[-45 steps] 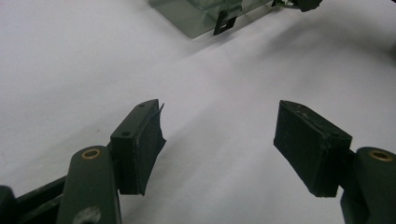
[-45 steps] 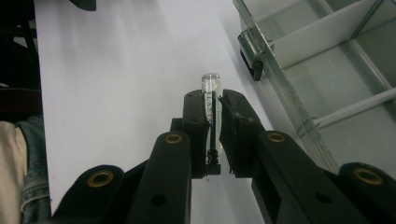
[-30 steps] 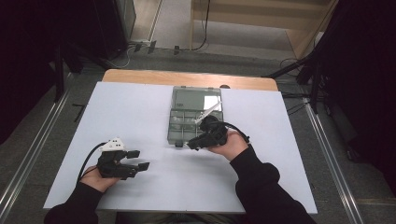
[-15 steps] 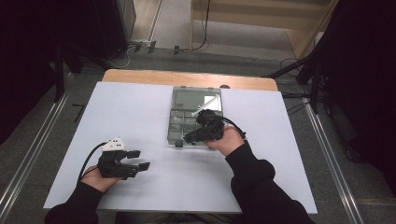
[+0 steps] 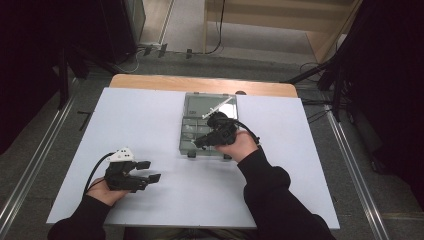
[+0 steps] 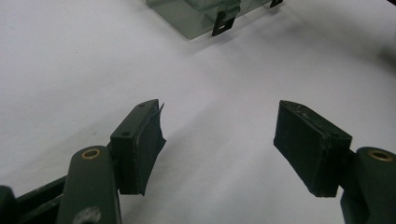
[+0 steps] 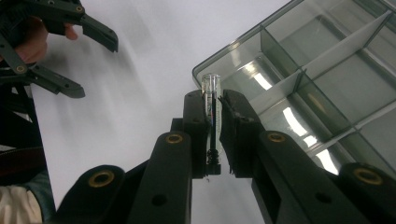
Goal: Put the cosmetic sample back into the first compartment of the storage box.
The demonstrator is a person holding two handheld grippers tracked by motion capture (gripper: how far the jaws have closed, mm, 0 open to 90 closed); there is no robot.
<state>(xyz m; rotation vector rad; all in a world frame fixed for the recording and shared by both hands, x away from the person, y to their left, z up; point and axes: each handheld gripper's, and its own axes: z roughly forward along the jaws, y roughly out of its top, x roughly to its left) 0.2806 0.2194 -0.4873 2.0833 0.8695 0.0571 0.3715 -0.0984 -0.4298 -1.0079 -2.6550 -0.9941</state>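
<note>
The right gripper [image 7: 214, 135] is clamped on a slim clear tube [image 7: 211, 100], at frame centre, over the near corner of the compartment box [image 7: 327, 60]; the tube is lifted, not yet placed; the left gripper [image 6: 217, 140] rests spread, empty, lower left.

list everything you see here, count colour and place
organizer box: 1, clear grey, divided compartments, far middle of the sheet
small clear tube: 1, transparent with a dark core, clamped between the right gripper's jaws by the box's corner
white sheet: 1, covers most of the table
table: 1, wood, bare strip at the far edge
left gripper: 1, black, open, near left of the sheet, holding nothing
right gripper: 1, black, shut on the tube, at the box's near side
</note>
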